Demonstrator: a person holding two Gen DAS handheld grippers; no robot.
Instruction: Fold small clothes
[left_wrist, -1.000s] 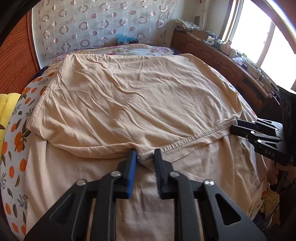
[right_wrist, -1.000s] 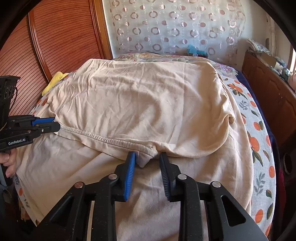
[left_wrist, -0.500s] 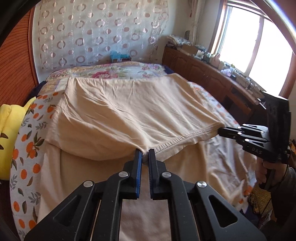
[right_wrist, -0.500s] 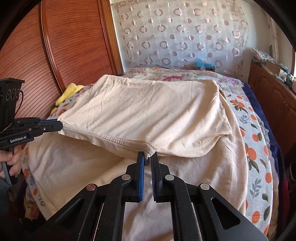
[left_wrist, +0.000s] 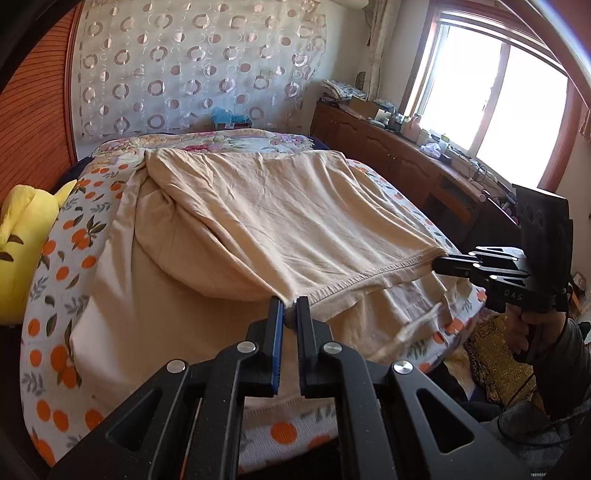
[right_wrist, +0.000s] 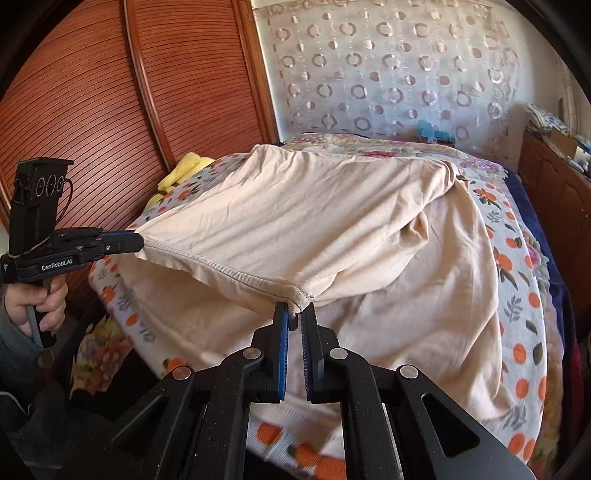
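A beige garment (left_wrist: 280, 221) (right_wrist: 314, 218) lies spread over the bed, its hemmed edge lifted off the lower layer and stretched taut between both grippers. My left gripper (left_wrist: 290, 304) is shut on the hem's left corner; it shows again at the left of the right wrist view (right_wrist: 138, 242), held by a hand. My right gripper (right_wrist: 295, 308) is shut on the hem's right corner and appears at the right of the left wrist view (left_wrist: 437, 264). The garment's far part still rests on the bed, folded back at the sides.
The bed carries an orange-print sheet (left_wrist: 55, 295) and a floral quilt (left_wrist: 229, 142) at its head. A yellow plush toy (left_wrist: 22, 236) lies at the left edge. A wooden sideboard (left_wrist: 406, 166) with clutter runs under the window. A ribbed wooden wardrobe (right_wrist: 110, 92) stands left.
Both grippers went from open around the hem to shut on it, then drew back and up, lifting the hem and pulling the garment's upper layer toward the bed's near end.
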